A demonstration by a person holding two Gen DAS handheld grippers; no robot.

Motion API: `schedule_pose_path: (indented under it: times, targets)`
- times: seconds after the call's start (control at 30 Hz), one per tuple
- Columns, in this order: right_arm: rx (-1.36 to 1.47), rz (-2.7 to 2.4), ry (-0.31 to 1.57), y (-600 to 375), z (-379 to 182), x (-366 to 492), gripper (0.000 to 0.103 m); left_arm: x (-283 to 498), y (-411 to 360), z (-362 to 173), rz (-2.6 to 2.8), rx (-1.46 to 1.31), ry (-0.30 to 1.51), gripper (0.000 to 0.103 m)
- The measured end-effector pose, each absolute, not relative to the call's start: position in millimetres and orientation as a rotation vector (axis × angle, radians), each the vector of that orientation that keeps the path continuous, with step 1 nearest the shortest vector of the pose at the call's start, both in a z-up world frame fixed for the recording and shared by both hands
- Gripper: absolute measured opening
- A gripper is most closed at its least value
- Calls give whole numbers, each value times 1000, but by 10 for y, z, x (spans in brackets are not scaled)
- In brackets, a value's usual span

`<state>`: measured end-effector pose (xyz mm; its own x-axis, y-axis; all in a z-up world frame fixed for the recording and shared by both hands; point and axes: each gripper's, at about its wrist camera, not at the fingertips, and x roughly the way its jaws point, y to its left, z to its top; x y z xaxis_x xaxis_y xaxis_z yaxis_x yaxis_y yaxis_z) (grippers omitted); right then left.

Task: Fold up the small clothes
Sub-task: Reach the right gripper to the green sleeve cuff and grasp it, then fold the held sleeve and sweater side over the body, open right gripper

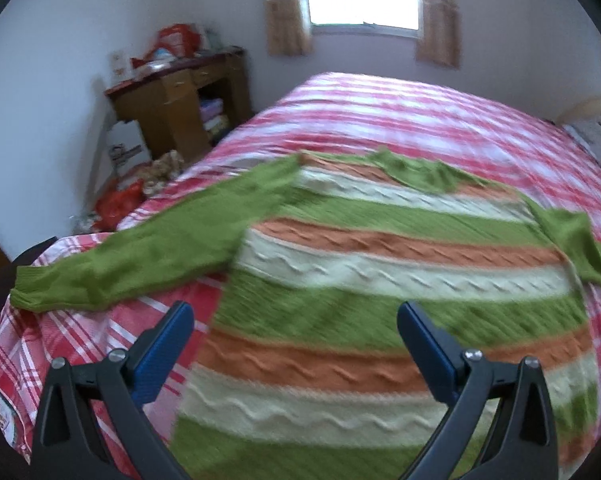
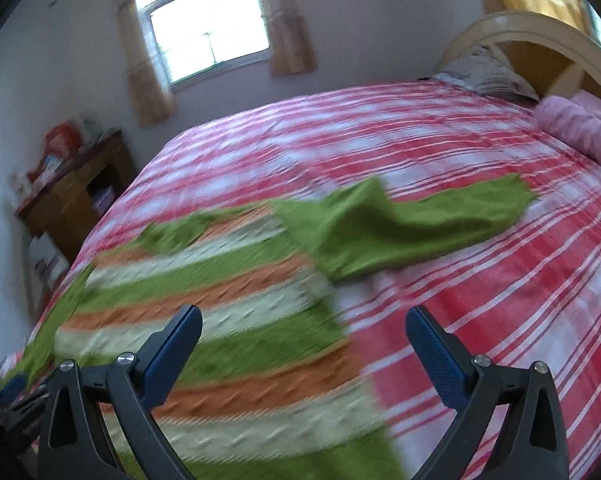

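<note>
On the bed (image 1: 440,120), over its pink plaid cover, the striped sweater (image 1: 380,280) lies spread flat and still unfolded, one green sleeve (image 1: 140,256) trailing to the bed's left edge and the other green sleeve (image 2: 420,224) angled out to the right. The left gripper (image 1: 296,328) hangs above the sweater's lower left side, the right gripper (image 2: 304,332) above its right edge; both sets of jaws are spread wide and hold nothing. A sensible start, judging from this layout, is each gripper pinching a sleeve near its cuff and laying it across the body, smoothing before the body fold.
</note>
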<state>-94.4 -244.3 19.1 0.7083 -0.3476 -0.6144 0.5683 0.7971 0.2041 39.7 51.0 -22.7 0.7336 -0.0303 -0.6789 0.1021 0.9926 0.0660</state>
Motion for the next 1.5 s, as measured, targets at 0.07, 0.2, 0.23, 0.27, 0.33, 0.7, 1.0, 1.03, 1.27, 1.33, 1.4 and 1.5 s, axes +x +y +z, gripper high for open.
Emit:
schedule_pose_path:
  times: [0.07, 0.2, 0.23, 0.27, 0.33, 0.7, 1.0, 1.03, 1.27, 1.33, 1.4, 1.5]
  targets:
    - [446, -571, 559, -2810, 212, -1034, 88, 512, 639, -267, -36, 67, 732, 103]
    - [581, -715, 551, -3831, 147, -1248, 60, 712, 805, -406, 6, 19, 753, 103]
    - [611, -738, 539, -4028, 123, -1294, 60, 760, 832, -452, 14, 8, 758, 103]
    - [641, -752, 525, -4248, 95, -1353, 60, 795, 857, -506, 27, -1, 764, 103]
    - [712, -770, 511, -4700, 5, -1421, 60, 839, 903, -609, 48, -14, 777, 103]
    - [874, -824, 592, -5691, -437, -1092, 60, 823, 958, -843, 47, -50, 778, 103]
    - [620, -890, 737, -5662, -473, -789, 31, 807, 953, -860, 51, -43, 761, 103]
    - [619, -875, 733, -5656, -459, -832, 23, 807, 953, -859, 52, -42, 761, 103]
    - [762, -732, 564, -5665, -166, -1253, 7, 807, 952, -861, 51, -45, 759, 103]
    - [759, -726, 518, -5620, -9, -1343, 7, 807, 951, -861, 50, -46, 758, 103]
    - [753, -740, 476, -5568, 173, -1436, 7, 802, 953, -857, 49, -47, 758, 103]
    - [756, -740, 424, -5476, 386, -1504, 7, 800, 953, -854, 48, -48, 759, 103]
